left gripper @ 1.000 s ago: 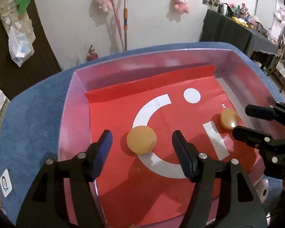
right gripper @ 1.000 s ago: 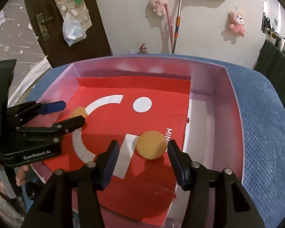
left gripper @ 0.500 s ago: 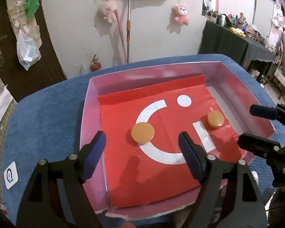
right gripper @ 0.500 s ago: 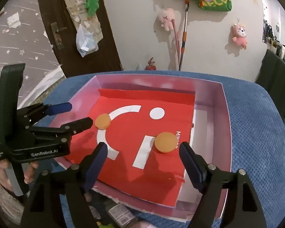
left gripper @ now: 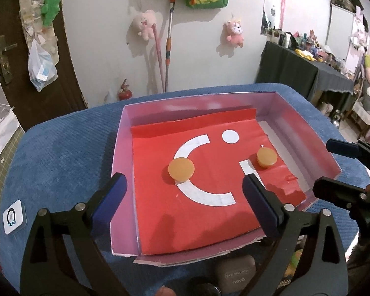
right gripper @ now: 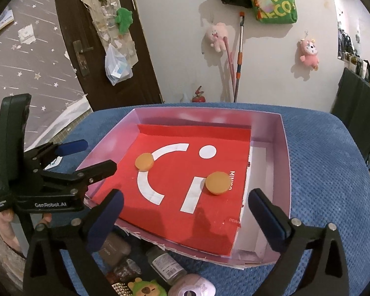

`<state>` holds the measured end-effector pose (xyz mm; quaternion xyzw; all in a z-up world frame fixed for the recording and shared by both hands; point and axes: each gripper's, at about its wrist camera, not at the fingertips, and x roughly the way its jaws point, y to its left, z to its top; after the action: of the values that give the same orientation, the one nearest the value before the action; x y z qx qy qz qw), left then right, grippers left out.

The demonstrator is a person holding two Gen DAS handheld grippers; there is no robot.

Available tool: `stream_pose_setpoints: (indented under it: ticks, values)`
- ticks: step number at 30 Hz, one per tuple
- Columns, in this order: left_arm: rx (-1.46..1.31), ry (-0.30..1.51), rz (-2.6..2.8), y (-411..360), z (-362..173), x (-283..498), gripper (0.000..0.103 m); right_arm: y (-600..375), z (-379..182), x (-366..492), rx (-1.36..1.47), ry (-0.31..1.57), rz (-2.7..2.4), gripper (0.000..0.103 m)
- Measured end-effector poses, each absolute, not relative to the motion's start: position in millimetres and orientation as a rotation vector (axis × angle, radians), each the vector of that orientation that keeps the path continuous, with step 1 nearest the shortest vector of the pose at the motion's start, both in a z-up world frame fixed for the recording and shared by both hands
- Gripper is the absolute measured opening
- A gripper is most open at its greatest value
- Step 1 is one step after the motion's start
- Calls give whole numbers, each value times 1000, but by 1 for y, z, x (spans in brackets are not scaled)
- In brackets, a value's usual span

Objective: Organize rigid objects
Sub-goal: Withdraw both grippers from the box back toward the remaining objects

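**A:** Where do the two discs lie from your tongs, going from the left?

**B:** My left tongs [left gripper: 185, 198] hang over the near part of the pink box [left gripper: 119, 148], which stands on the blue surface [left gripper: 61, 153]. Their jaws are opening, already very wide, and nothing is between them. The left orange disc [left gripper: 181, 169] lies flat on the red liner [left gripper: 197, 217], ahead of these tongs and a little left of their middle line, touching the white arc.

**A:** And the right side?

**B:** The right orange disc [right gripper: 217, 182] lies ahead of my right tongs [right gripper: 188, 212], slightly right of their middle, beside the white bar. These jaws are opening too, wide, and they hold nothing. Each disc is nearer to the tongs of its own side.

**A:** Which way do the discs point?

**B:** They are round and lie flat, so I see no long axis. I think any approach direction serves equally.

**A:** What comes next, in your opinion?

**B:** Both discs seem placed. More things wait near the box edge: a small bottle [right gripper: 169, 264] and a grey case [left gripper: 234, 275]. I would probably turn there.
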<state>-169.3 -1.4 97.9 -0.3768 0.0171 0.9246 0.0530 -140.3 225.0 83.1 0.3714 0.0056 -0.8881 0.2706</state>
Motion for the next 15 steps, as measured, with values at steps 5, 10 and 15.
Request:
stream_pose_setpoints:
  ticks: [5, 10, 15]
  values:
    - [-1105, 28, 2822, -2, 100, -159, 101, 225, 86, -132, 963, 39, -2420, 103]
    - [-1052, 34, 2845, 1, 104, -146, 103, 228, 89, -122, 926, 19, -2438, 103]
    - [-1031, -5, 2824, 2, 103, -135, 103, 230, 89, -108, 893, 14, -2469, 103]
